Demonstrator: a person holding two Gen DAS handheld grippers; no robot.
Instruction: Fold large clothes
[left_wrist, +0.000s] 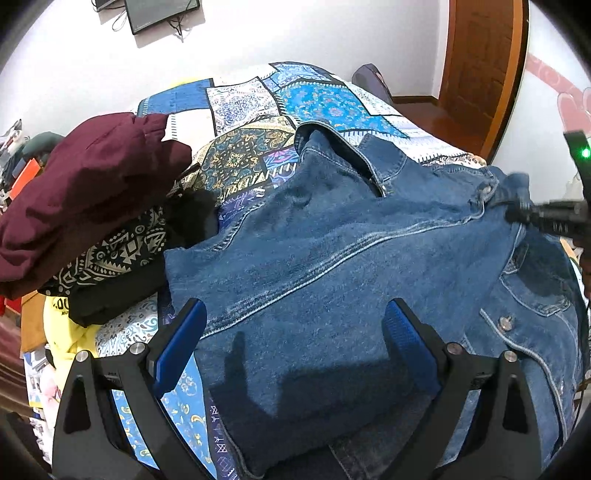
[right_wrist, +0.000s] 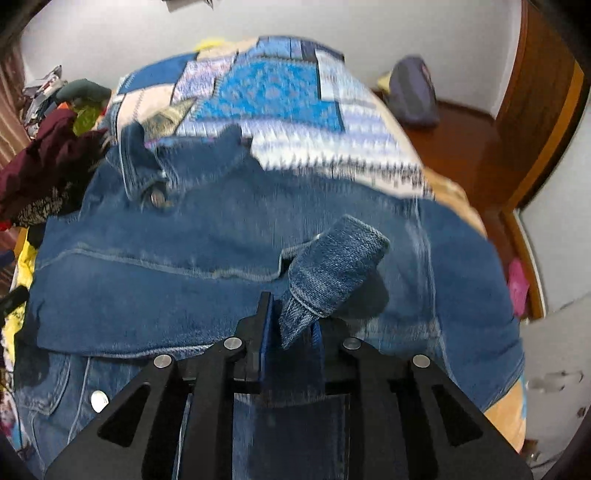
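A blue denim jacket (left_wrist: 332, 258) lies spread on a bed with a blue patchwork cover (left_wrist: 295, 96). One part is folded over its middle. My left gripper (left_wrist: 295, 325) is open and empty, hovering just above the jacket's folded part. My right gripper (right_wrist: 291, 325) is shut on a bunched fold of the denim jacket (right_wrist: 332, 266), lifted a little off the rest. It also shows in the left wrist view (left_wrist: 517, 212), at the jacket's far right near the collar buttons. The jacket (right_wrist: 184, 258) fills the right wrist view, collar at the upper left.
A pile of clothes lies at the left of the bed: a maroon garment (left_wrist: 85, 192), a black patterned one (left_wrist: 110, 254) and a yellow one (left_wrist: 62, 332). A wooden door (left_wrist: 480, 74) and a dark bag (right_wrist: 413, 92) on the floor lie beyond the bed.
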